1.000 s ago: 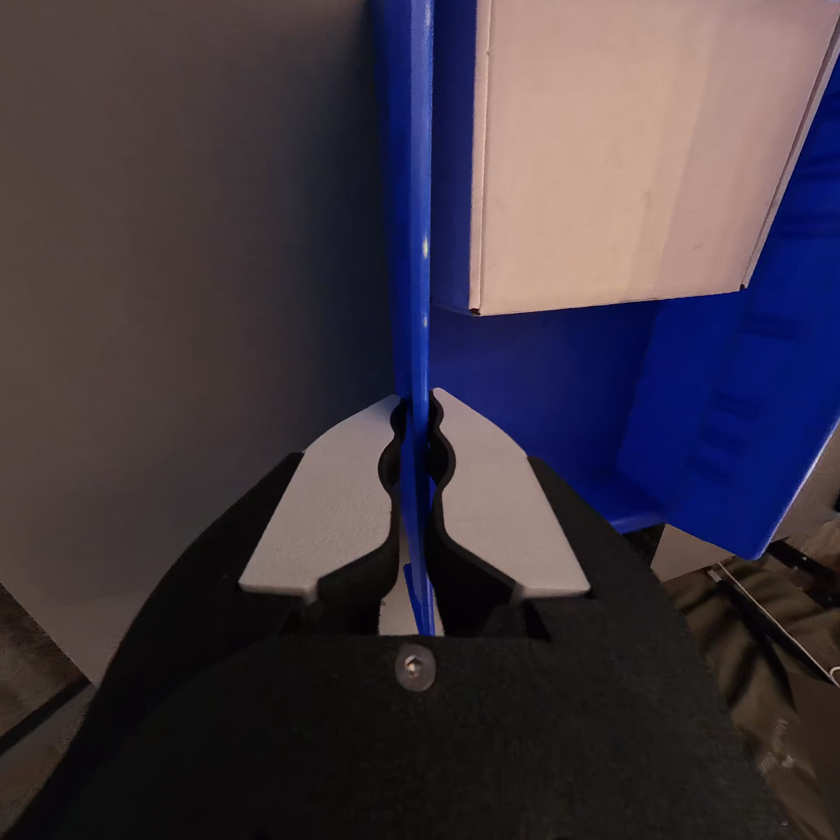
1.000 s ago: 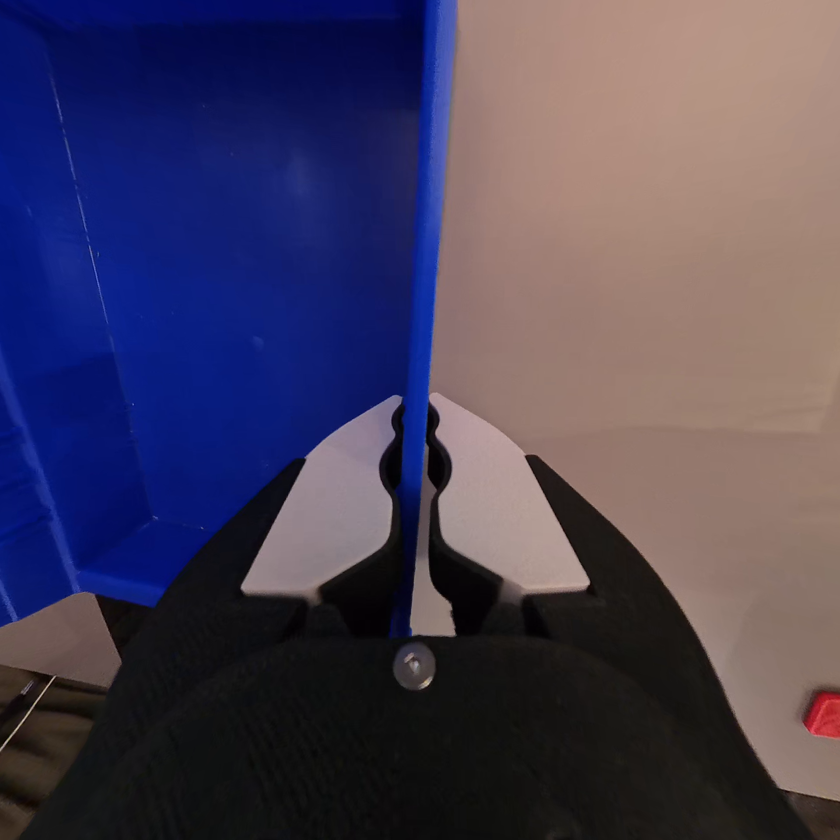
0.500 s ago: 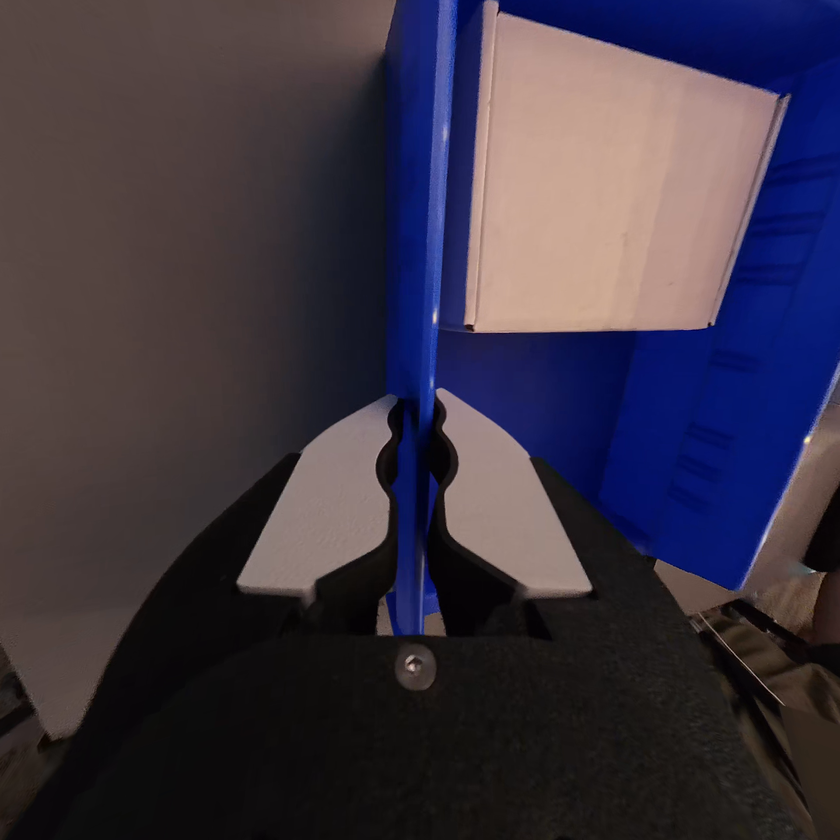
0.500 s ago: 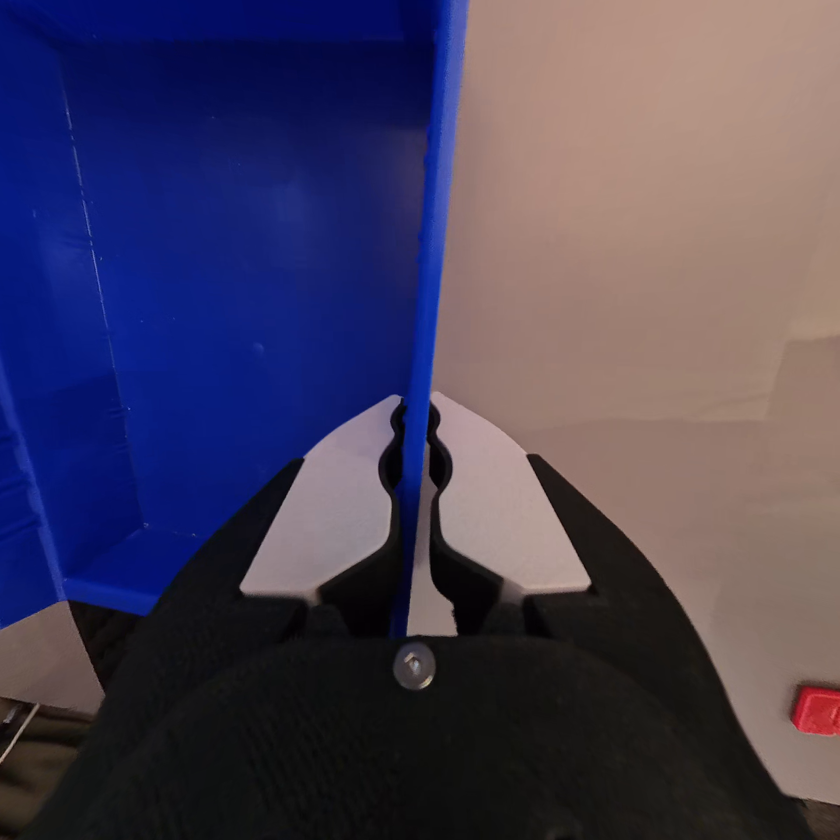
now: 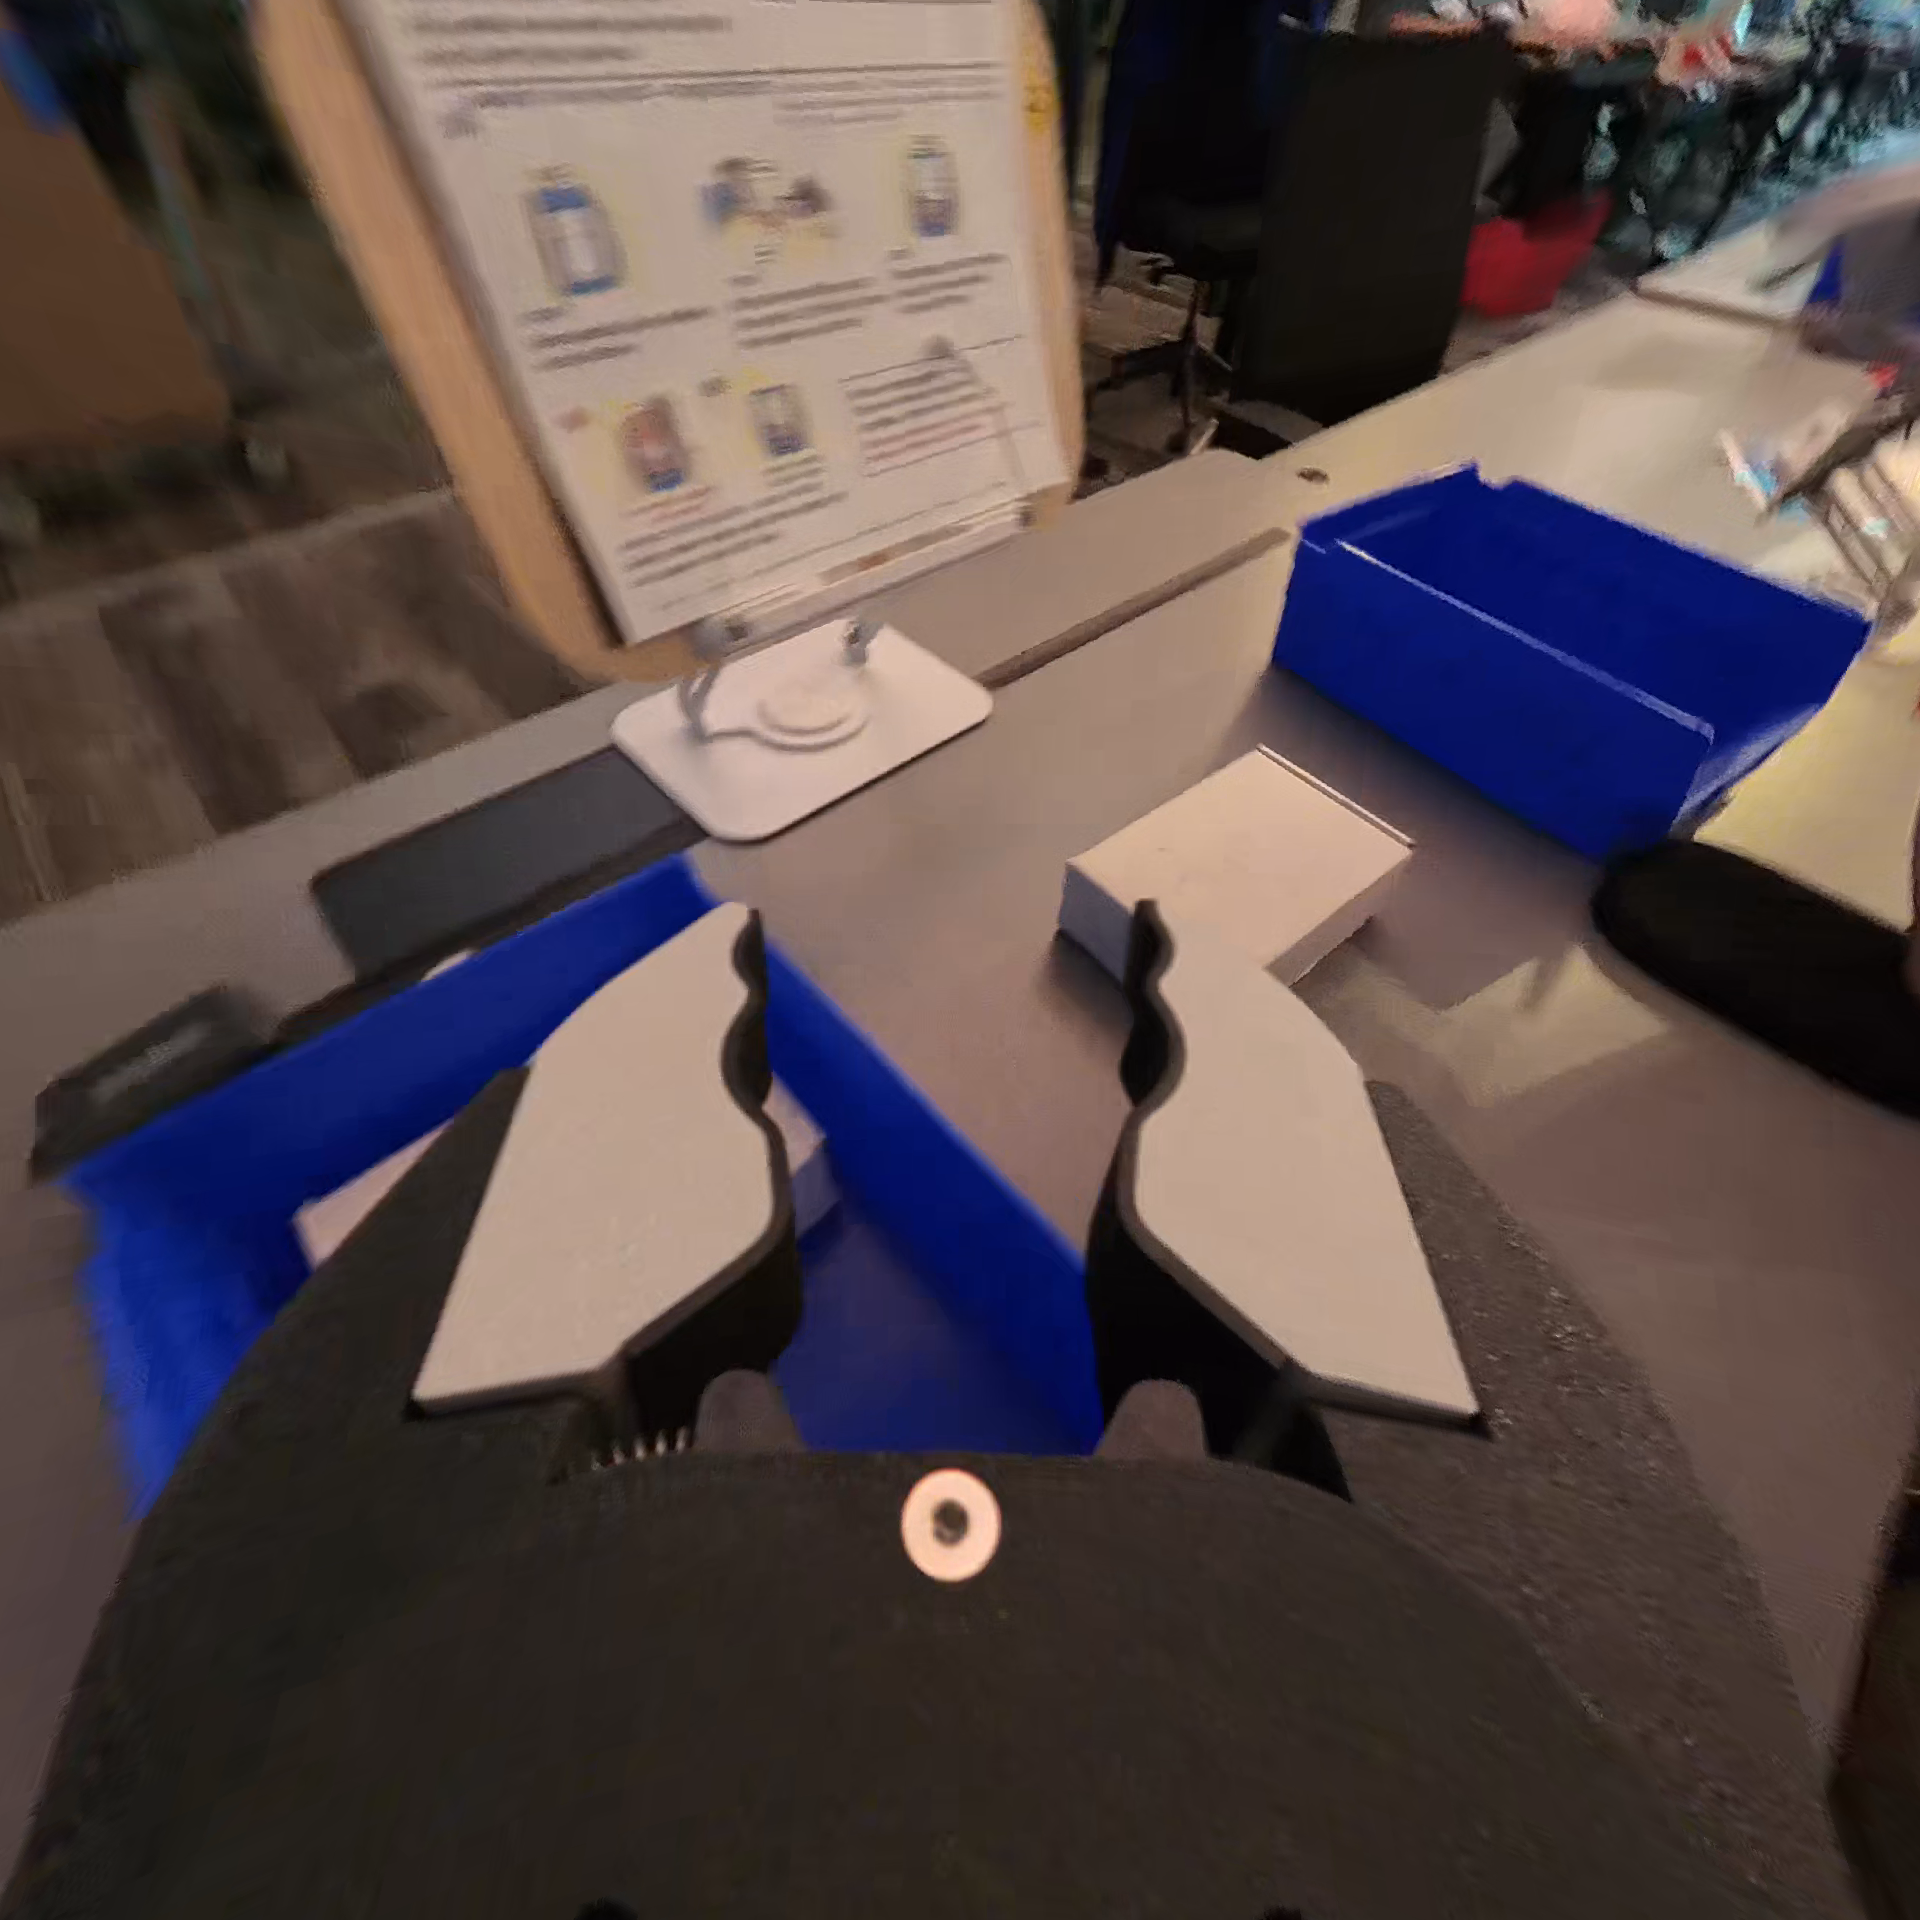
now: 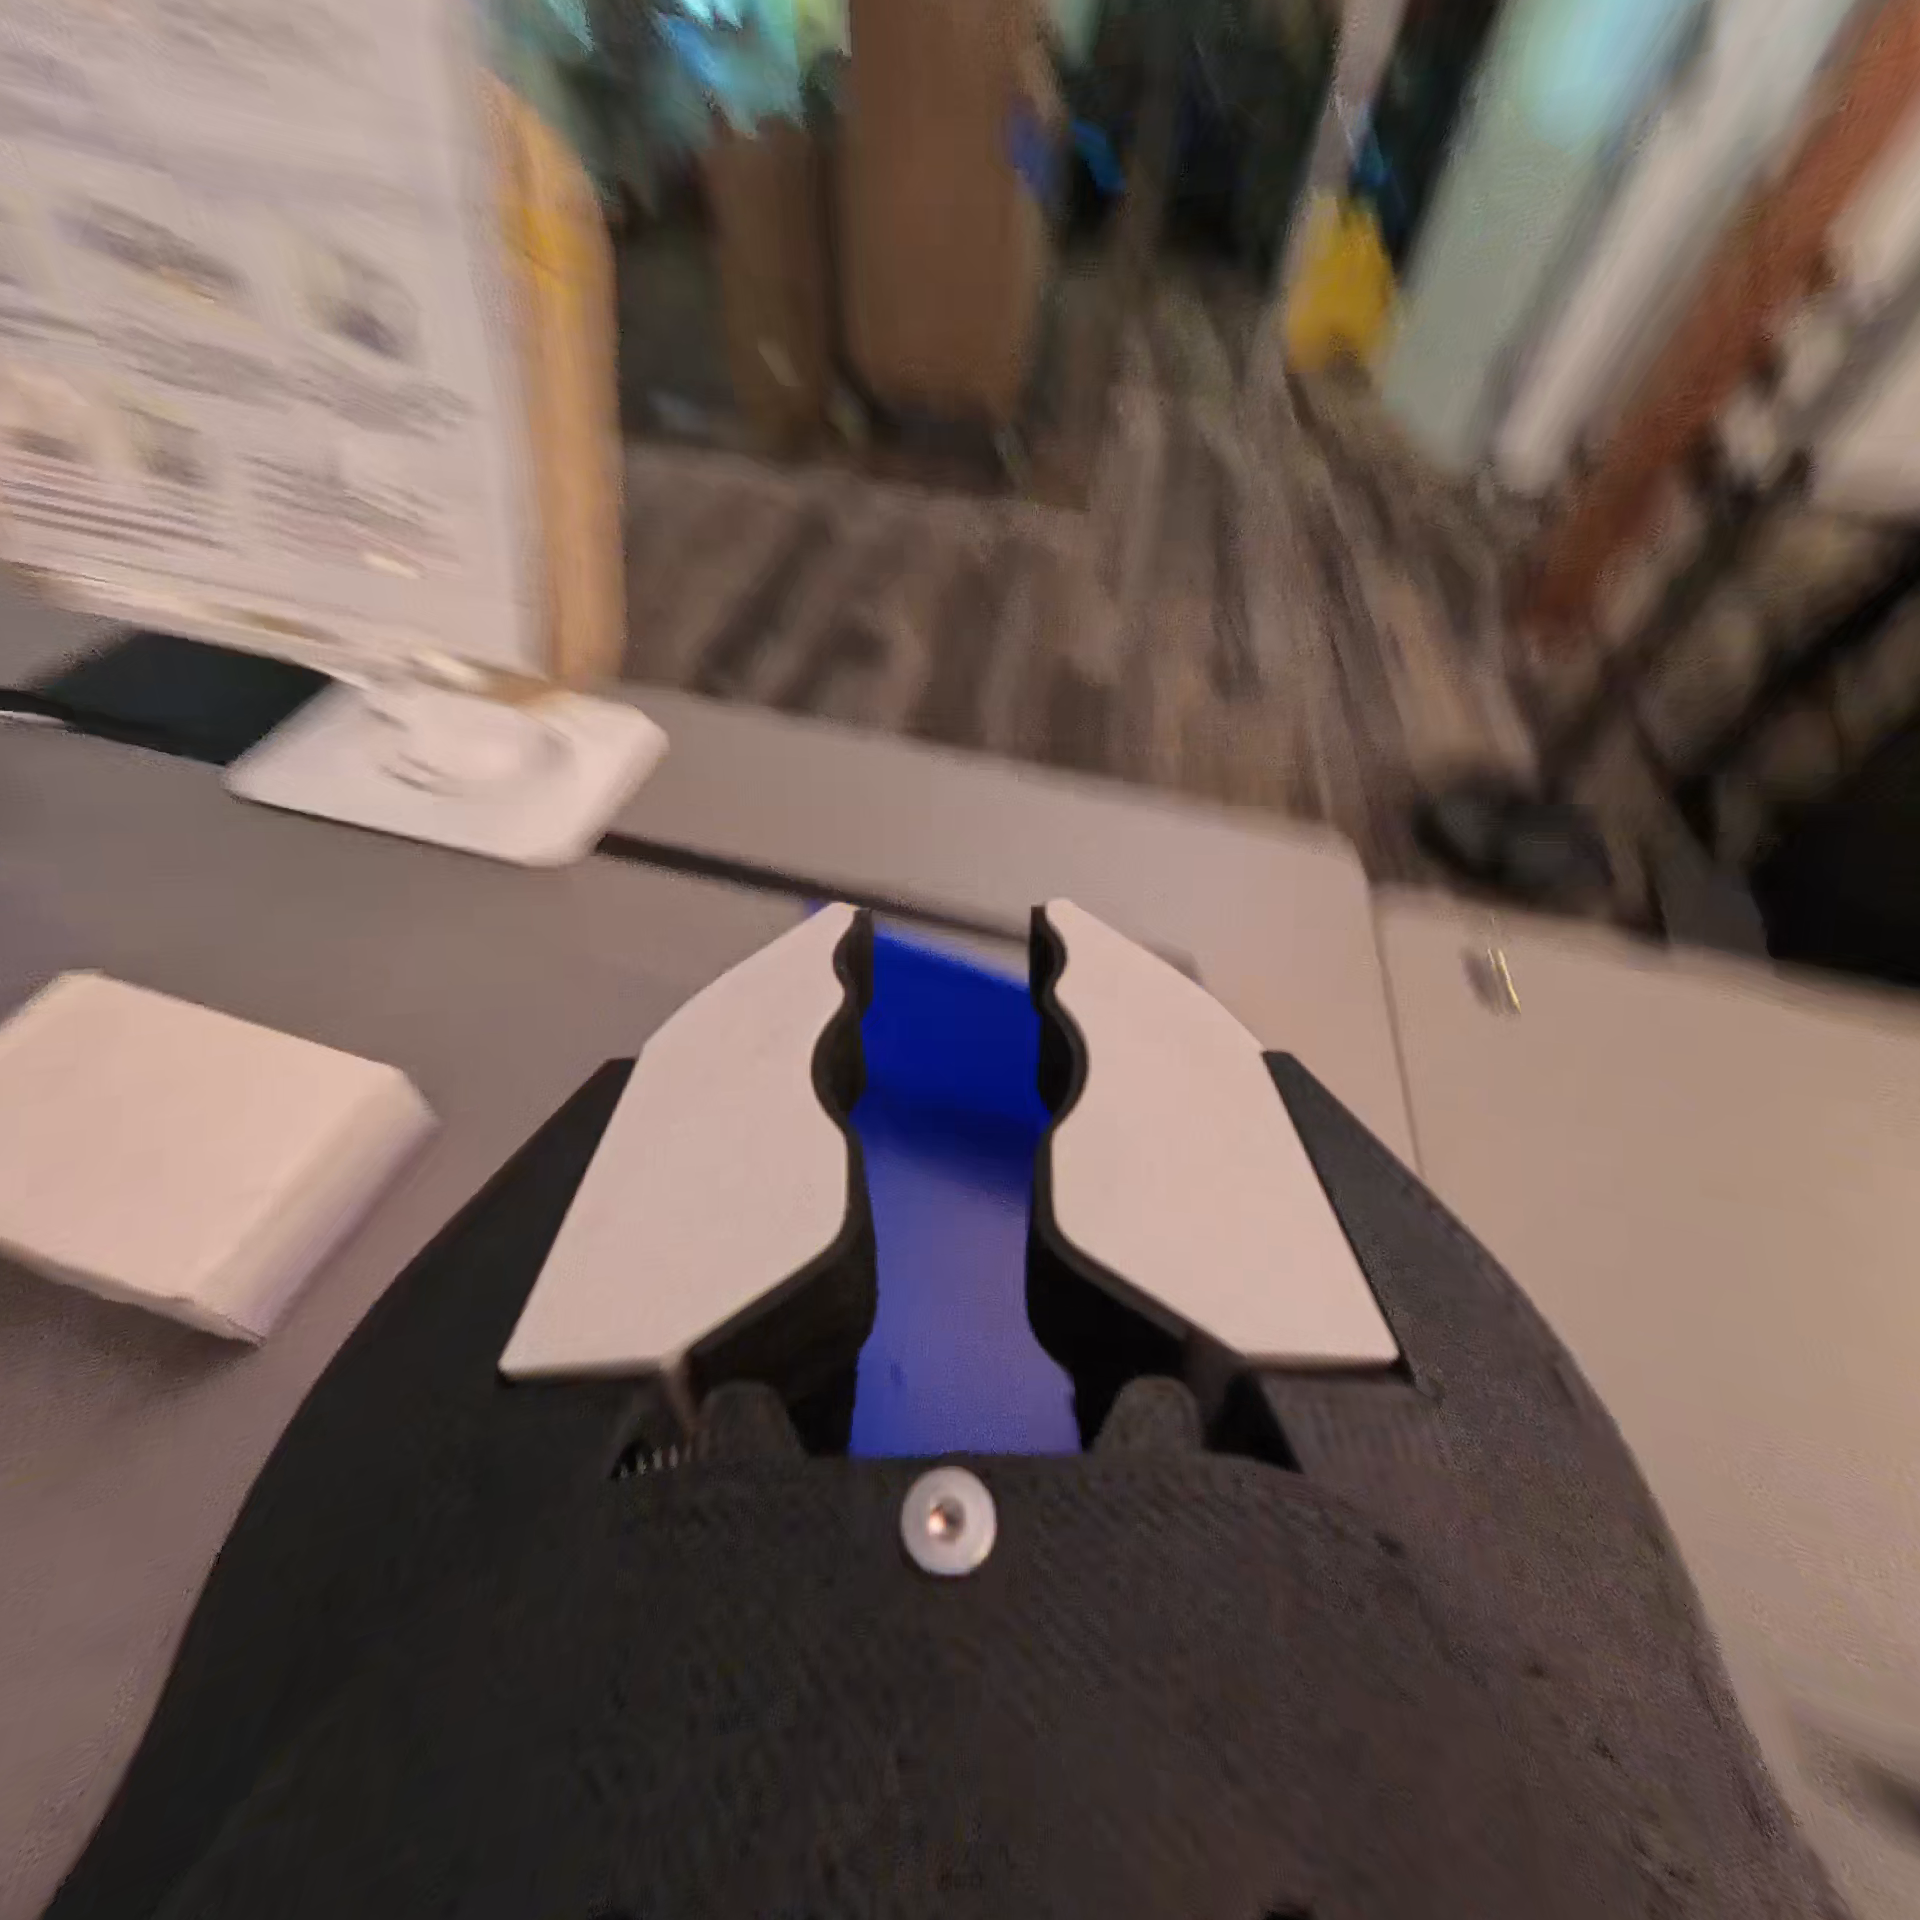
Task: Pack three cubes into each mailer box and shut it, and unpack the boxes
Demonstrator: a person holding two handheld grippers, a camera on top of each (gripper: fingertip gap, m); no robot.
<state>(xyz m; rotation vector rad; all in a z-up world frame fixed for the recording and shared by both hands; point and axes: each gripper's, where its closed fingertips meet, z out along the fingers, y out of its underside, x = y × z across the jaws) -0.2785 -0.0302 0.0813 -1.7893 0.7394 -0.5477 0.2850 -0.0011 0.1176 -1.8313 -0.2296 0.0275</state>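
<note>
My left gripper [image 5: 945, 925] is open and empty, above the right wall of a blue bin [image 5: 935, 1143] on the grey table. A white mailer box [image 5: 343, 1226] lies in that bin, mostly hidden by my fingers. Another closed white mailer box [image 5: 1236, 862] lies on the table just beyond my right finger; it also shows at the left of the right wrist view [image 6: 177, 1153]. My right gripper [image 6: 948, 920] is open and empty, with a blue bin [image 6: 945, 1143] showing between its fingers. No cubes are in view.
A second blue bin [image 5: 1538, 665] stands at the far right. An instruction sheet on a white stand [image 5: 800, 727] is at the table's back edge, and a flat black device [image 5: 488, 862] lies left of it. A black object [image 5: 1766, 987] sits at the right. Both views are motion-blurred. Some 60 centimetres of space lies between my two pairs of fingers.
Both grippers were shut on the walls of a blue bin, held tipped. Both have let go, opened and swung up, and now look across the table.
</note>
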